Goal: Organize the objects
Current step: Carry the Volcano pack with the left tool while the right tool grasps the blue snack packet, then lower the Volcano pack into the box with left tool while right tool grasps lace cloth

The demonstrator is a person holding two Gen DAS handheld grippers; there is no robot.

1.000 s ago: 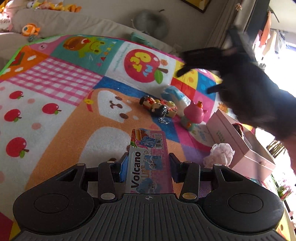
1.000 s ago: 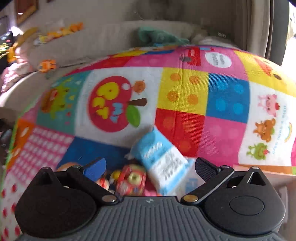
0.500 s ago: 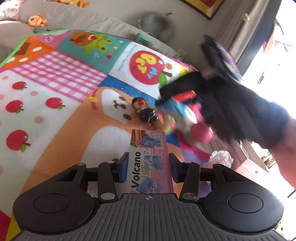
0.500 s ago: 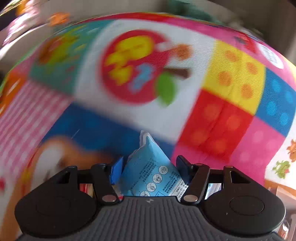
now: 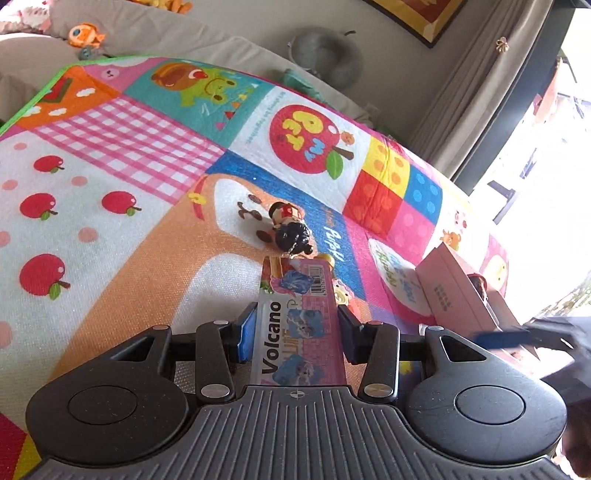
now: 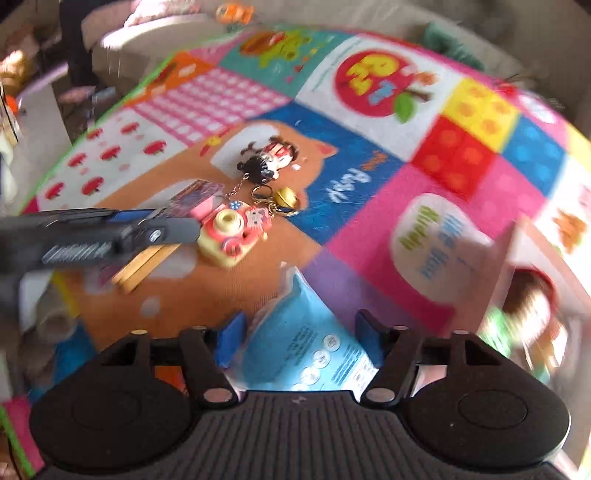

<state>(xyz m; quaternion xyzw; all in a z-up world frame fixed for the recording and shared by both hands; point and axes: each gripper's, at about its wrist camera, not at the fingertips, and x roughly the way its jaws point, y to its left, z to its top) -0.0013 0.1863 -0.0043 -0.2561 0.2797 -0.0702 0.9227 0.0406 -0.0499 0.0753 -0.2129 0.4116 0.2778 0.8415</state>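
My left gripper (image 5: 295, 326) is shut on a pink "Volcano" box (image 5: 299, 325) and holds it over the colourful play mat (image 5: 147, 206). My right gripper (image 6: 295, 334) is shut on a light blue packet (image 6: 299, 350) and holds it above the mat (image 6: 362, 221). A black-haired doll keychain (image 5: 290, 230) lies on the mat just beyond the box; it also shows in the right wrist view (image 6: 266, 162). A pink and yellow toy camera (image 6: 232, 236) lies beside it. The open pink box (image 5: 461, 295) stands at the right; it shows blurred in the right wrist view (image 6: 535, 280).
A gold bell with key rings (image 6: 284, 199) lies by the camera. The left gripper (image 6: 96, 236) shows at the left of the right wrist view. A grey sofa (image 5: 184, 33) with plush toys borders the mat at the back. A curtain (image 5: 480, 92) hangs at the right.
My right gripper has lifted the blue packet off the mat and swung right and back toward the pink box. The left gripper still holds the Volcano box.
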